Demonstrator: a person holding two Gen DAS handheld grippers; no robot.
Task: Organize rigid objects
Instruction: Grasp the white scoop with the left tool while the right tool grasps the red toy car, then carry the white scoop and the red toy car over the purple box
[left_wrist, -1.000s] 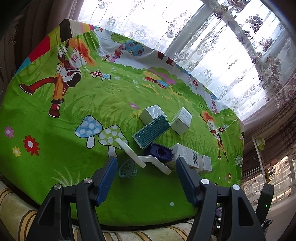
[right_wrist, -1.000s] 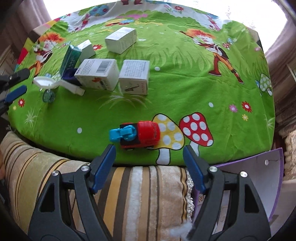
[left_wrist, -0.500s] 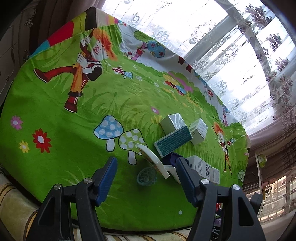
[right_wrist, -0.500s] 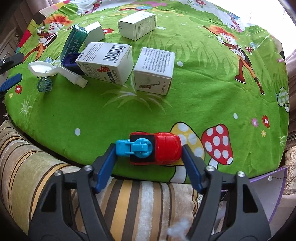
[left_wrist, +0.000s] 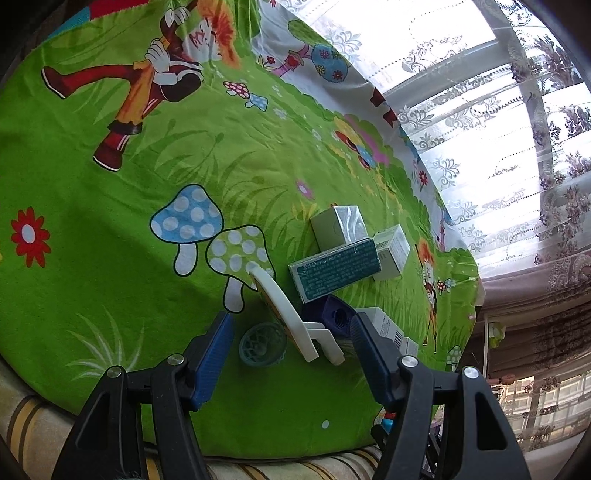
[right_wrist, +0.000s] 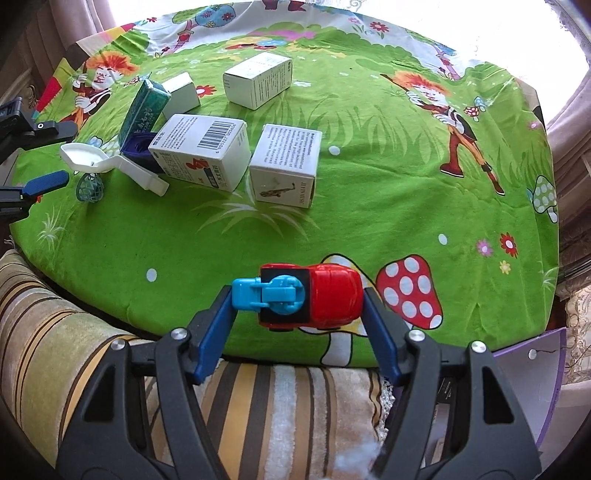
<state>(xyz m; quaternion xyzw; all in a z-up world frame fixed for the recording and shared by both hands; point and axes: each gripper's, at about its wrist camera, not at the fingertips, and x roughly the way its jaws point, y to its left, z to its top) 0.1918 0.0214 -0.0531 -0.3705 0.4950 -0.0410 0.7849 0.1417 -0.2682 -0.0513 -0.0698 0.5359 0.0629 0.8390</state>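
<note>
A red toy car (right_wrist: 328, 299) with a blue front piece sits at the near edge of the green cartoon cloth (right_wrist: 369, 192). My right gripper (right_wrist: 298, 295) is shut on it, one pad on each end. In the left wrist view my left gripper (left_wrist: 291, 319) hangs open just above a teal mesh ball (left_wrist: 263, 344) and a white scoop (left_wrist: 284, 306). Its jaws are closing a little and touch neither. The scoop leans on a dark blue piece (left_wrist: 334, 314). Behind lie a teal box (left_wrist: 334, 267) and white boxes (left_wrist: 340, 227).
White cartons cluster left of centre: a barcode box (right_wrist: 201, 155), a printed box (right_wrist: 286, 166) and one further back (right_wrist: 258, 79). A striped cushion (right_wrist: 277, 406) borders the near edge. Lace curtains (left_wrist: 480, 110) hang behind. A purple sheet (right_wrist: 532, 369) sits at the right.
The right gripper's jaws came in onto the toy car's two ends. The left gripper rolled and sank closer to the mesh ball and scoop, which now lie between its fingers.
</note>
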